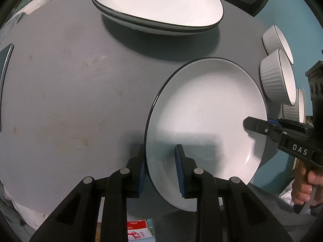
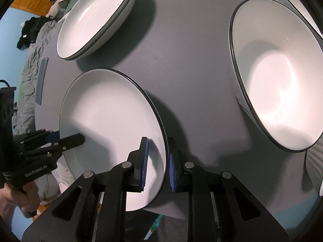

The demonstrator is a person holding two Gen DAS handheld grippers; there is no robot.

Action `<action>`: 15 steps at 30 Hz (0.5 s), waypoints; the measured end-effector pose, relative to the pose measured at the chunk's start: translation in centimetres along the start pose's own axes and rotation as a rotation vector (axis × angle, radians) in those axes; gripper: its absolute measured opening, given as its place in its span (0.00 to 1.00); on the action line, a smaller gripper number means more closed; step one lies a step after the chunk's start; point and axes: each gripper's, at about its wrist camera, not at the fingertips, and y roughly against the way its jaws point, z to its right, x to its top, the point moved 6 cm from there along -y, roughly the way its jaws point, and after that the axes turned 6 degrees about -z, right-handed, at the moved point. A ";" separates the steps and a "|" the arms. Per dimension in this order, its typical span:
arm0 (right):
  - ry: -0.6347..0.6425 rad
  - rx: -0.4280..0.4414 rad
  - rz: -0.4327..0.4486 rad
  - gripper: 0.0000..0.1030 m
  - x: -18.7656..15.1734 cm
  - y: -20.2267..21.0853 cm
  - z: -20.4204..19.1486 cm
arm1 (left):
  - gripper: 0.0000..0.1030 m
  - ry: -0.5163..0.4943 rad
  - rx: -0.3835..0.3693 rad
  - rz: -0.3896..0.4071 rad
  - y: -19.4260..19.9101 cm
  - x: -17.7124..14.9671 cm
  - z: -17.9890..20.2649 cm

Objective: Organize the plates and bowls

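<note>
Two grippers, the left gripper (image 1: 161, 169) and the right gripper (image 2: 157, 163), clamp narrowly on opposite rims of the round plate (image 1: 206, 117) at the table's (image 1: 70, 100) near edge, so lifting should be level and simultaneous toward the far stacked oval dishes (image 1: 157, 2).

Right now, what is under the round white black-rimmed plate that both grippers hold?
Beneath the round white plate only grey tabletop and its shadow show around the edge; directly underneath is hidden.
</note>
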 end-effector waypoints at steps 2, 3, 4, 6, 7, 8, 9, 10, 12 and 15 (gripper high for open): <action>0.002 -0.002 -0.008 0.18 -0.1 0.1 0.2 | 0.25 0.010 0.008 0.002 0.4 0.0 -0.2; 0.006 -0.002 -0.013 0.18 -0.1 0.1 0.2 | 0.25 0.014 0.011 0.002 0.2 -0.1 -0.3; 0.012 0.000 -0.016 0.17 -0.1 0.1 0.2 | 0.25 0.014 0.012 0.003 0.6 0.0 -0.1; 0.021 -0.002 -0.020 0.17 0.1 -0.1 -0.1 | 0.25 0.018 0.012 0.002 0.7 -0.2 -0.4; 0.025 -0.003 -0.020 0.17 0.2 -0.1 -0.2 | 0.25 0.024 0.012 0.001 0.8 -0.2 -0.5; 0.025 0.000 -0.021 0.17 0.2 -0.1 -0.3 | 0.25 0.029 0.010 0.000 1.5 -0.1 -0.4; 0.025 0.004 -0.022 0.16 0.2 -0.1 -0.4 | 0.25 0.036 0.008 0.002 1.7 0.0 -0.4; 0.026 0.006 -0.020 0.16 0.2 0.0 -0.6 | 0.25 0.043 0.008 0.005 1.9 0.1 -0.5; 0.031 0.009 -0.014 0.16 0.3 0.3 -0.9 | 0.25 0.044 0.016 0.016 2.5 0.2 -0.6; 0.033 0.019 -0.010 0.16 0.5 0.9 -1.2 | 0.25 0.042 0.024 0.027 3.7 0.6 -0.7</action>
